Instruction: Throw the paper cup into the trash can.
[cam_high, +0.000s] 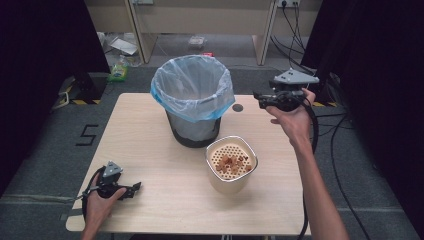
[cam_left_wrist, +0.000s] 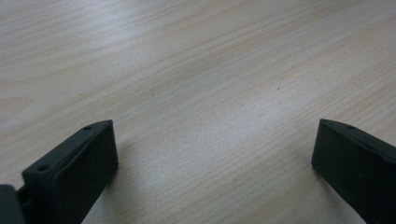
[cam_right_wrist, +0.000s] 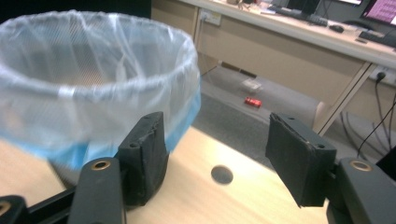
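- The right claw (cam_high: 260, 98), jaws apart and empty, hovers beside the bin (cam_high: 194, 102) at the far middle of the tabletop (cam_high: 150, 160); the left claw (cam_high: 134, 188) rests near the front left corner, jaws also wide apart on bare wood.
- The bin looks light and likely to tip — its liner (cam_right_wrist: 93, 88) is thin, slack and slippery, so a grip on the hard rim under the film should hold better than the film alone.
- The high view takes in a cup (cam_high: 231, 164) just in front of the bin, its perforated insert holding brown scraps.
- The right gripper view closes on the liner's folded blue edge and a dark hole (cam_right_wrist: 222, 174) in the tabletop — the left gripper view offers wood grain between its jaws.
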